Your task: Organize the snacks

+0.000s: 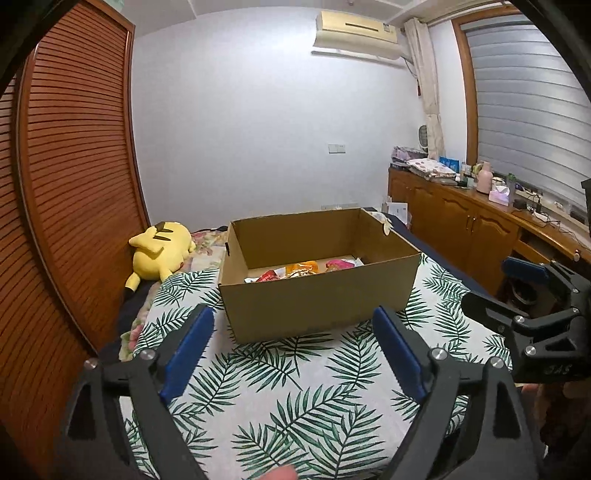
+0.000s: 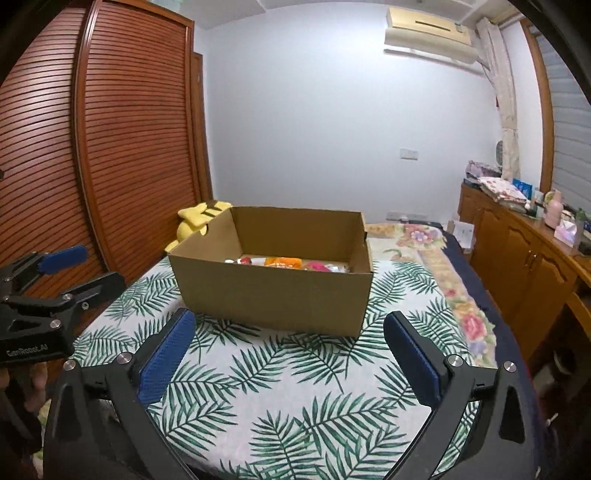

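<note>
Against the slatted wooden wardrobe (image 1: 74, 155) on the left, a yellow plush toy (image 1: 159, 247) lies at the bed's far left edge, just beside the cardboard box (image 1: 317, 299). The box sits open-topped on the leaf-print cloth (image 1: 280, 387) spread over the bed, toward the cloth's far edge and roughly centred across it. Down on its floor lie the snacks (image 1: 303, 270): red, orange and pink packets, only partly visible over the near wall.

Nearer the foot of the bed, the left gripper (image 1: 293, 350) hovers over the cloth short of the box, its blue-padded jaws spread wide with nothing between them but the leaf print. To its right, the right gripper (image 2: 286, 350) is level with it and also faces the box, jaws equally wide apart and empty; neither touches the cardboard.

Further right, past the bed's right edge where a floral quilt (image 2: 458, 295) shows beyond the cloth, a wooden worktop (image 1: 491, 203) runs along the window wall, cluttered with folded fabric, a pink bottle and a tissue box. An air conditioner (image 1: 356, 31) hangs high on the far wall
</note>
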{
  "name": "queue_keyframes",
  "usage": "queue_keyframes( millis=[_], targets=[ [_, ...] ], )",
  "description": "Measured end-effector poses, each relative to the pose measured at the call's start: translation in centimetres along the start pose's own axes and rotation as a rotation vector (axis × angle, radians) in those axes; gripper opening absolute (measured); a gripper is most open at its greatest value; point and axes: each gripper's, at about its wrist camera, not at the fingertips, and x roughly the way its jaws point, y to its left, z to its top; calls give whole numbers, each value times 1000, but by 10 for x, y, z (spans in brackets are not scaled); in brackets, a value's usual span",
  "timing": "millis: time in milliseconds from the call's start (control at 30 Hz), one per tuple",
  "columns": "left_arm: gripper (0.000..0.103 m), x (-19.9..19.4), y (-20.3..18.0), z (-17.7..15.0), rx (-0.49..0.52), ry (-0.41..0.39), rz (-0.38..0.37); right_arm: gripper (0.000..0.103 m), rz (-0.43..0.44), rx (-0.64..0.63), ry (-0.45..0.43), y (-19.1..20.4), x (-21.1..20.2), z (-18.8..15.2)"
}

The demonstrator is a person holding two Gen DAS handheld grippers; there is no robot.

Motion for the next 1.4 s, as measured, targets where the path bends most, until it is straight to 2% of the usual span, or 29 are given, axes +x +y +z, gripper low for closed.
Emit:
queue_keyframes(
  millis=[200,567,900,1400],
  targets=[
    [90,-13,-5,-11,-7,-13,-16,103,-21,-6,-12,3,-15,-6],
    [91,-40,-2,-30,-44,-31,43,103,-68,1,-31,7,-44,-26],
    [91,-55,-5,-41,-62,-30,52,103,-95,18,-64,7,-74,-35],
    [91,-54,3,-54,-71,-10,64,103,-109,21,-66,9,-78,-39]
  ],
)
